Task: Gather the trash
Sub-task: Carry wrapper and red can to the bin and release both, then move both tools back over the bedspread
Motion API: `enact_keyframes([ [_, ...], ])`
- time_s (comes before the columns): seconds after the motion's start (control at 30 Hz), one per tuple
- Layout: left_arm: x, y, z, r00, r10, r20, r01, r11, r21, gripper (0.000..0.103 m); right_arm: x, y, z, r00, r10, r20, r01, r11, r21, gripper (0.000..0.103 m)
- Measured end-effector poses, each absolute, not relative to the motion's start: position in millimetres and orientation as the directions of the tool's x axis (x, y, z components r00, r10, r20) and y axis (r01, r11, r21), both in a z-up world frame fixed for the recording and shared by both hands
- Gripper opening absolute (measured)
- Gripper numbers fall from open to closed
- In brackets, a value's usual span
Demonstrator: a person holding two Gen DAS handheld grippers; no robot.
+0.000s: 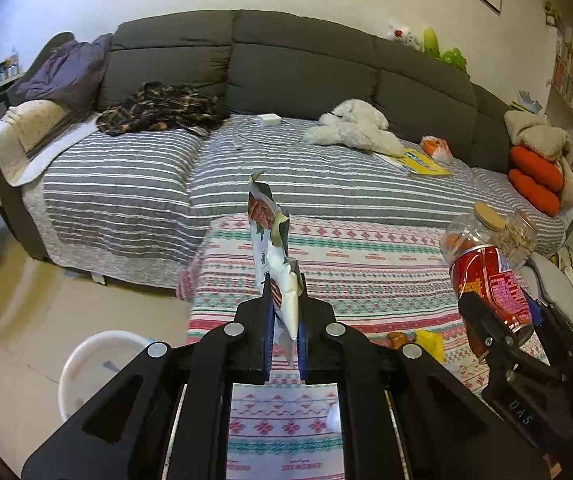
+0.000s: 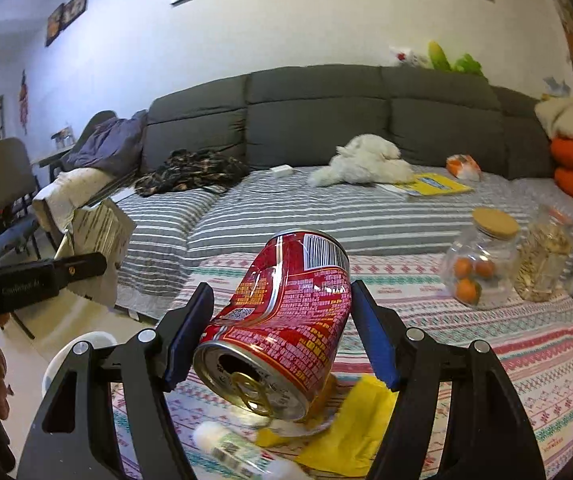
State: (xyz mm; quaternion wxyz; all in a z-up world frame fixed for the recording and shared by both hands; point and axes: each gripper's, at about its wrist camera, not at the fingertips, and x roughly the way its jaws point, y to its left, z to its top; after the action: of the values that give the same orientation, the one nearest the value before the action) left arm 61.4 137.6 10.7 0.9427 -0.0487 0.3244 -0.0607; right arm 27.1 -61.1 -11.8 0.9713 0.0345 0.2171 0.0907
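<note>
My left gripper [image 1: 284, 292] is shut on a crumpled white snack wrapper [image 1: 272, 248] and holds it upright above the patterned tablecloth [image 1: 366, 280]. My right gripper [image 2: 280, 294] is shut on a dented red drink can [image 2: 282, 320], held tilted above the table; the can also shows at the right of the left wrist view [image 1: 490, 288]. Under the can lie a yellow wrapper [image 2: 350, 428] and a small white bottle [image 2: 234, 448]. A white bin [image 1: 94, 368] stands on the floor at the lower left.
Two glass jars [image 2: 482, 268] stand on the table's right side, one with oranges, one with snacks. Behind is a grey sofa [image 1: 286, 60] with a striped cover, clothes, a white plush toy [image 1: 350, 128], a yellow book and orange cushions. A chair [image 2: 2, 200] stands at left.
</note>
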Motion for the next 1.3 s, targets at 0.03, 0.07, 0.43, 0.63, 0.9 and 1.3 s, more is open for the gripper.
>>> enact_keyframes([
  [0.03, 59.7, 142.8, 11.7, 0.784, -0.14, -0.604, 0.075, 0.988, -0.132, 0.008, 25.5, -53.8, -11.4, 0.89, 0.198, -0.411, -0.174, 0.98, 0.095, 0.068],
  [0.07, 58.0, 148.2, 12.5, 0.786, -0.135, -0.603, 0.067, 0.989, -0.133, 0.008, 24.1, -47.3, -11.2, 0.89, 0.204, -0.409, -0.185, 0.979, 0.086, 0.068],
  [0.43, 38.7, 223.9, 26.0, 0.812, -0.05, -0.582, -0.064, 0.983, -0.173, 0.009, 16.6, 33.2, -2.4, 0.867, 0.307, -0.391, -0.319, 0.947, 0.037, 0.068],
  [0.63, 21.7, 280.4, 36.7, 0.83, 0.018, -0.558, -0.164, 0.963, -0.212, 0.008, 17.0, 92.1, 2.3, 0.837, 0.385, -0.388, -0.409, 0.912, 0.025, 0.068],
  [0.9, -4.5, 356.0, 42.0, 0.835, 0.082, -0.545, -0.276, 0.918, -0.285, 0.009, 25.8, 167.6, -16.5, 0.748, 0.484, -0.454, -0.507, 0.858, 0.08, 0.069],
  [1.3, -16.3, 393.4, 32.6, 0.81, 0.075, -0.582, -0.299, 0.906, -0.3, 0.009, 41.4, 193.2, -22.4, 0.755, 0.414, -0.509, -0.409, 0.903, 0.128, 0.088],
])
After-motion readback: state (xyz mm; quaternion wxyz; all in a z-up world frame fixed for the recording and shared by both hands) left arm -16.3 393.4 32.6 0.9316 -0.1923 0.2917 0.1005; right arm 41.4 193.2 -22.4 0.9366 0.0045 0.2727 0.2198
